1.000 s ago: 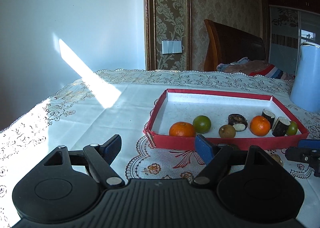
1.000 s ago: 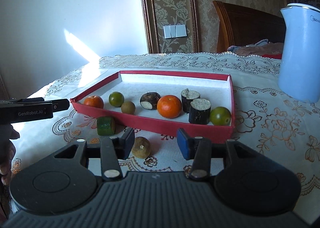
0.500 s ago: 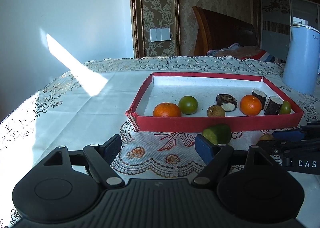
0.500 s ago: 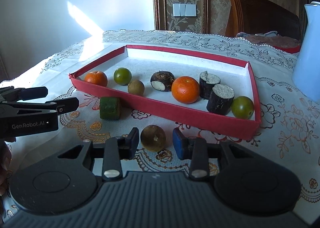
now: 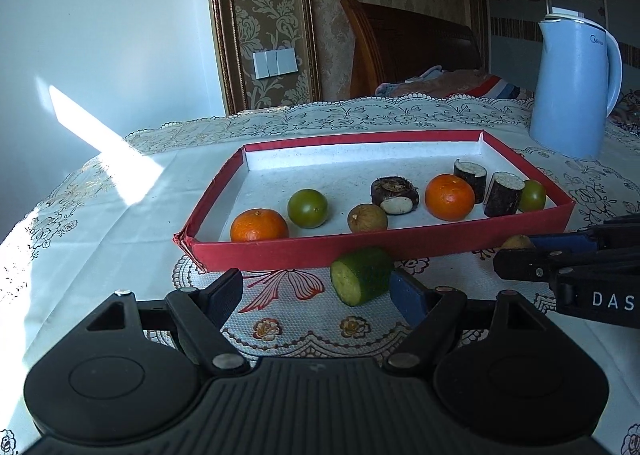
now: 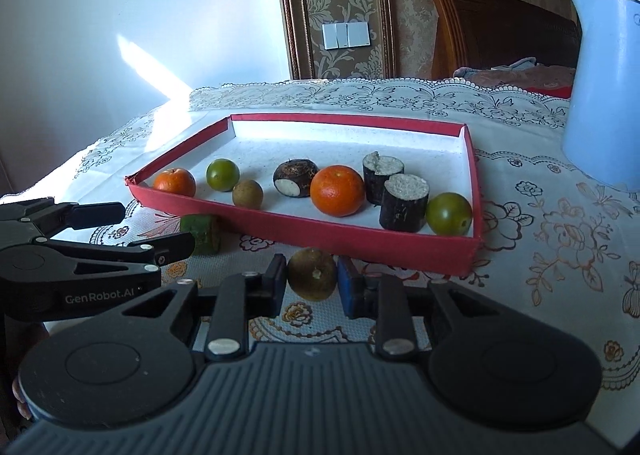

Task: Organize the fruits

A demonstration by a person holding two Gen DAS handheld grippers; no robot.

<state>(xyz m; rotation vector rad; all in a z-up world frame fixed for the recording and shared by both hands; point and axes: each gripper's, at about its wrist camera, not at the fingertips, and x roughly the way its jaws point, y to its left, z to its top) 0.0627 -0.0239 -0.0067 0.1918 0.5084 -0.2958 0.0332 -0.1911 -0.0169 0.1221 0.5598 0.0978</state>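
On the lace tablecloth [image 6: 560, 239], the red tray [image 6: 360, 240] already carries most of the fruit. Just outside its near edge lie a green cucumber chunk [image 5: 362, 275] and a small brown round fruit [image 6: 313, 273]. The left gripper [image 5: 316, 291] stands wide and empty beside the chunk, which looks firm, light and likely to roll; take it across its curved sides. The right gripper [image 6: 312, 283] is clamped on the brown fruit, probably light and hard-skinned.
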